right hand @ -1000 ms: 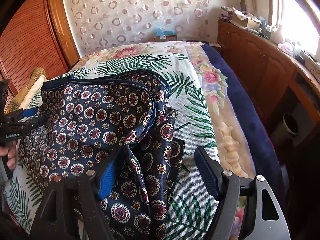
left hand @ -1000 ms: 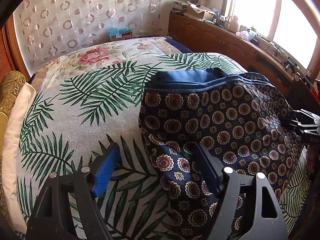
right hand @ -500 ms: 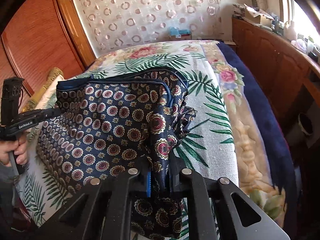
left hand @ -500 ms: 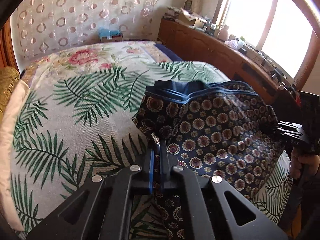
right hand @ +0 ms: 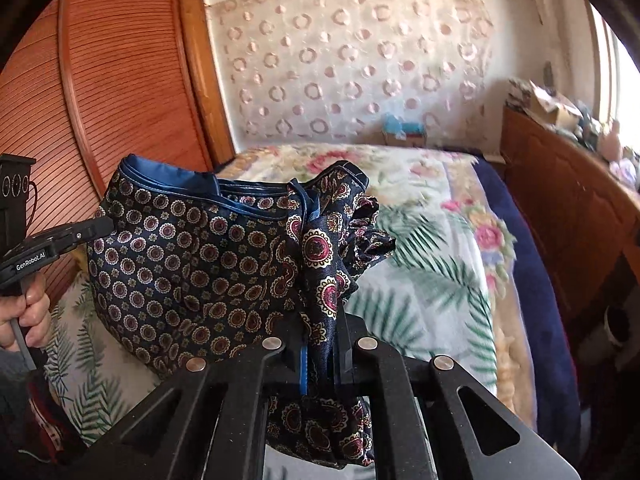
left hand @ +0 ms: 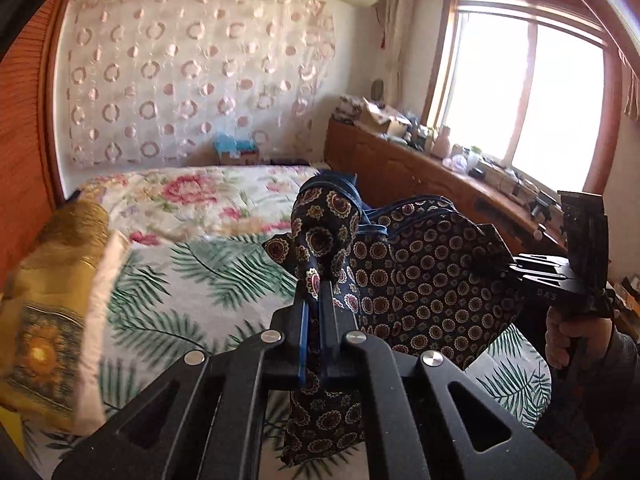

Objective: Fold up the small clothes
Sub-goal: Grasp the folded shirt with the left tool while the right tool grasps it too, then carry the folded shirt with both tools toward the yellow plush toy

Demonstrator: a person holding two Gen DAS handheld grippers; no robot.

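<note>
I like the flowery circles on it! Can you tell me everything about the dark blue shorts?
The shorts look silky, dark navy with red and cream round medallions and a plain blue waistband on top. They hang in the air above the bed, stretched between the left gripper and right gripper, each shut on a bunched side. Loose cloth dangles below both.

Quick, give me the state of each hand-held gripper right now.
Left hand-held gripper: shut on the patterned shorts, which hang between the two.
Right hand-held gripper: shut on the shorts' other side.
</note>
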